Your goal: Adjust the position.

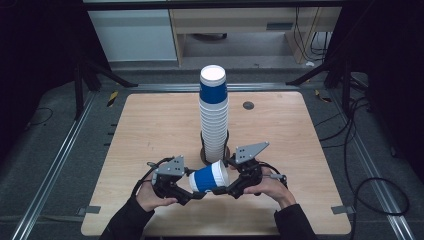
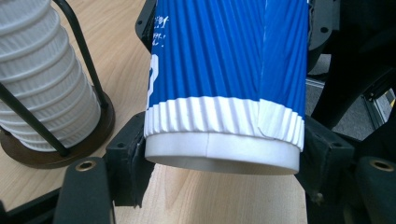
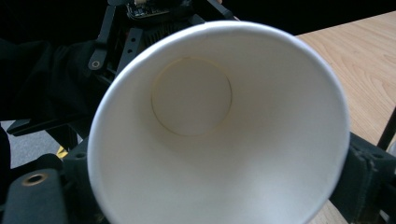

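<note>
The cup (image 1: pixel 210 177) is ribbed blue with a white band (inside plain white); the surface (image 1: pixel 150 130) is pale wood-grain.

a lab: rig table (image 1: pixel 150 120) on aluminium rails (image 1: pixel 55 165), loose cables (image 1: pixel 370 190).

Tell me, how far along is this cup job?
Looks done: a tall stack of cups already stands in the black holder on the table. In hand: one blue cup lies sideways between both grippers, the left gripper clamped near its base, the right gripper at its open rim. Probably left: putting it on the stack.
</note>
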Available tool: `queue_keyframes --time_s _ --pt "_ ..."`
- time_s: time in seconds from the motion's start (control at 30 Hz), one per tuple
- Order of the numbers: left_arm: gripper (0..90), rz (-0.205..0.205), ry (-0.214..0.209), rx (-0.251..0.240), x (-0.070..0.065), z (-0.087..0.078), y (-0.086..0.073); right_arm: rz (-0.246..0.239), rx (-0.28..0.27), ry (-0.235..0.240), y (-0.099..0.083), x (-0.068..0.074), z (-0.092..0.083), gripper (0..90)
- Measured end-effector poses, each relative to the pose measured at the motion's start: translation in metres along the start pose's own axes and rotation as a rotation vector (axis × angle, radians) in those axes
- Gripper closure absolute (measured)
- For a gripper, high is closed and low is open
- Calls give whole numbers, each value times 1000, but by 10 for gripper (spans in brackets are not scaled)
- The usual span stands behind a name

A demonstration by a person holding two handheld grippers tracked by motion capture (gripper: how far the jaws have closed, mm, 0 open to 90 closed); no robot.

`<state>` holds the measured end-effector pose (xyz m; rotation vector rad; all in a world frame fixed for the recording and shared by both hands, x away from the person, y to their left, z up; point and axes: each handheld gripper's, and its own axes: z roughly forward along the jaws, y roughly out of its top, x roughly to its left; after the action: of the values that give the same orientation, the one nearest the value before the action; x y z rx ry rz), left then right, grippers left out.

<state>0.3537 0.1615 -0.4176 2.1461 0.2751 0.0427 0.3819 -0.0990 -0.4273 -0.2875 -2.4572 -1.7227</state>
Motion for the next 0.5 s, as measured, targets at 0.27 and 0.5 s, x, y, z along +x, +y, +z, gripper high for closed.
queue_keyframes --time_s 0.27,0.5 --pt "285 -7 -5 20 2 1 0 6 11 2 -1 0 0 151" --pt "233 -25 18 16 2 -2 1 -7 2 -16 1 1 -3 164"
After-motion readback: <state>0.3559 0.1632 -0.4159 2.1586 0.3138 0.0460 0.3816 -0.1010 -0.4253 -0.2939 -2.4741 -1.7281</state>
